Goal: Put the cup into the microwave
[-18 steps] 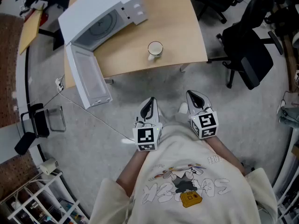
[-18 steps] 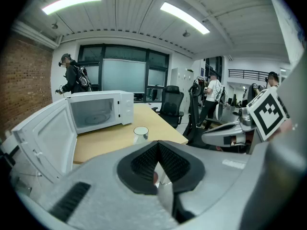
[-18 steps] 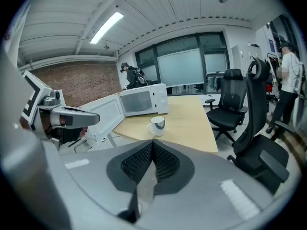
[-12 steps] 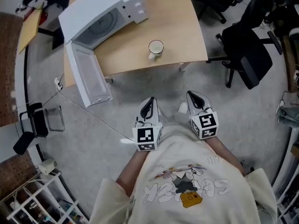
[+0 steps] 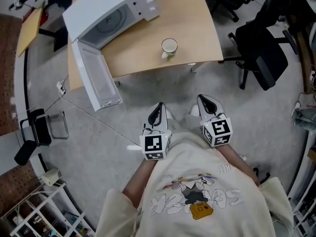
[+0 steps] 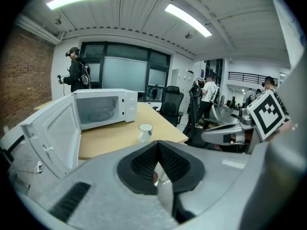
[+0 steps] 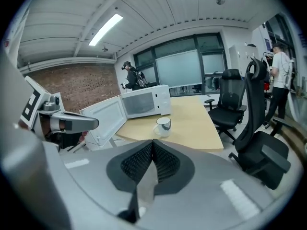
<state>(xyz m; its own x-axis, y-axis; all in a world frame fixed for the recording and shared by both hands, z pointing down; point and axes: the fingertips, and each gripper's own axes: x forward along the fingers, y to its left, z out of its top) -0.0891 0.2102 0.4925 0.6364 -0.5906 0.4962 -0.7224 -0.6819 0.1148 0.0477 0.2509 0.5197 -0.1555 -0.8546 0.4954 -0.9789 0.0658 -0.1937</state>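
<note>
On the light wooden tabletop [image 5: 197, 23], the white box-shaped microwave [image 5: 108, 9] is set at 10 o'clock, its open door [image 5: 96, 80] hung past the near edge. The white ceramic cup [image 5: 169, 47] is placed at 4 o'clock of it, near that edge. A black office chair [image 5: 261, 53] is found at 3 o'clock of the tabletop.

The only lettering, large print across the person's shirt [image 5: 197, 181], shows upside down and cannot be read.
</note>
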